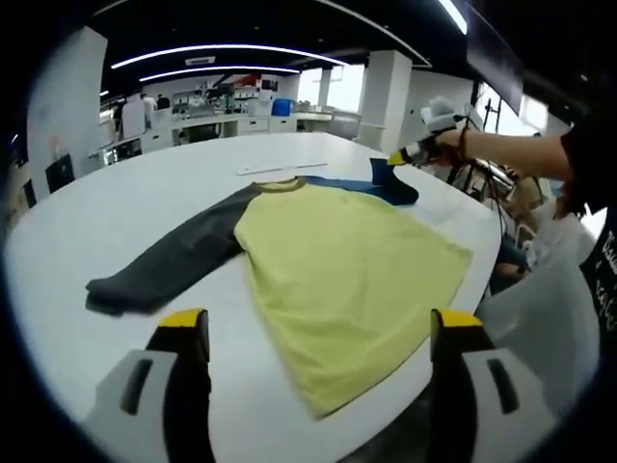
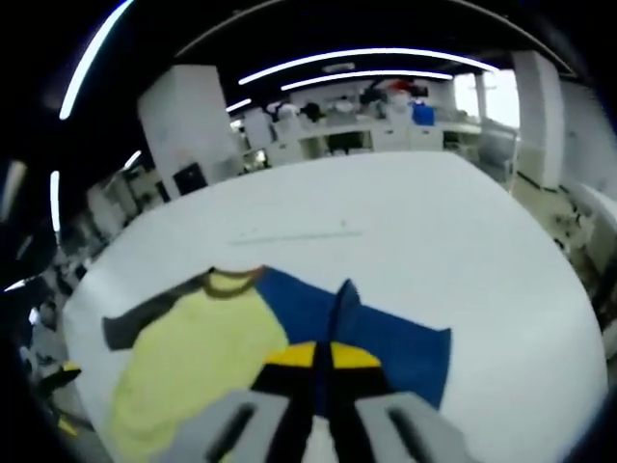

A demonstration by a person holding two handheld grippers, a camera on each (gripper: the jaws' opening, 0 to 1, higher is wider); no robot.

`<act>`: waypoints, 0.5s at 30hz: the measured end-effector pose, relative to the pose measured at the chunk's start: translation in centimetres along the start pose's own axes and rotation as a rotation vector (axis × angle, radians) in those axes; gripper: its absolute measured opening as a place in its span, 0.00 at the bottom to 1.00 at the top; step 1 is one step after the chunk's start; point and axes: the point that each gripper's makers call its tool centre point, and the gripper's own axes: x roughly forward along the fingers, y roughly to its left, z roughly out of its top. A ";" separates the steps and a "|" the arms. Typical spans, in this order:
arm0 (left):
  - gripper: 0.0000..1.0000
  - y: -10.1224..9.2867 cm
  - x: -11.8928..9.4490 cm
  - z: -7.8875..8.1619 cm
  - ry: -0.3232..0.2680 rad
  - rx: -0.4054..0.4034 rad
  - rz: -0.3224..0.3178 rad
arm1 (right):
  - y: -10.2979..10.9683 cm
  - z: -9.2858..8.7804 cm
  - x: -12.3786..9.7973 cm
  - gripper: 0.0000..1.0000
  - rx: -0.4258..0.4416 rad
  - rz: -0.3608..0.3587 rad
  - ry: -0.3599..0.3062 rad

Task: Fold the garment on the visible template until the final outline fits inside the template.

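Note:
A yellow shirt (image 1: 347, 280) lies flat on the white table (image 1: 145, 203), collar (image 1: 277, 184) away from me. Its dark grey sleeve (image 1: 174, 265) stretches out to the left. My left gripper (image 1: 318, 328) hovers open over the near hem, its yellow-tipped jaws wide apart on either side of the shirt. In the left gripper view my right gripper (image 1: 410, 154) is at the far right, shut on the blue sleeve (image 1: 390, 185). In the right gripper view my right gripper (image 2: 323, 359) pinches a raised fold of that blue sleeve (image 2: 395, 347), with the yellow shirt (image 2: 193, 357) to its left.
A thin pale strip (image 1: 284, 168) lies on the table beyond the collar, and shows as a faint line (image 2: 299, 234) in the right gripper view. The table's edge (image 1: 482, 260) runs close to the shirt's right side. A person's arm (image 1: 511, 149) reaches in from the right. Benches stand far behind.

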 end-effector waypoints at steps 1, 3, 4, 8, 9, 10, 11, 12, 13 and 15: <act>0.93 0.0 0.0 0.0 0.001 0.001 0.000 | 0.2 0.1 0.2 0.00 -0.004 0.005 0.002; 0.93 0.0 -0.1 0.0 0.001 0.004 -0.002 | 1.1 0.0 0.4 0.00 -0.008 0.014 0.004; 0.93 0.1 -0.1 0.0 0.002 0.005 -0.002 | 1.6 0.0 0.6 0.00 -0.009 0.019 0.007; 0.92 0.1 -0.1 0.1 0.003 0.005 -0.002 | 2.9 0.0 1.2 0.00 -0.009 0.029 0.020; 0.92 0.1 -0.1 0.0 0.004 0.006 -0.002 | 3.1 0.1 1.3 0.00 -0.009 0.030 0.021; 0.92 0.1 -0.1 0.0 0.005 0.006 -0.002 | 3.4 0.2 1.6 0.00 -0.008 0.035 0.022; 0.92 0.1 -0.1 0.1 0.005 0.007 -0.003 | 3.7 0.3 1.7 0.00 -0.007 0.039 0.021; 0.92 0.1 -0.1 0.1 0.005 0.008 -0.003 | 4.2 0.3 1.8 0.00 -0.005 0.044 0.021; 0.92 0.1 -0.1 0.1 0.005 0.009 -0.004 | 4.7 0.3 1.8 0.00 -0.004 0.050 0.021; 0.92 0.1 -0.1 0.1 0.004 0.010 -0.005 | 5.2 0.4 2.1 0.00 -0.003 0.061 0.021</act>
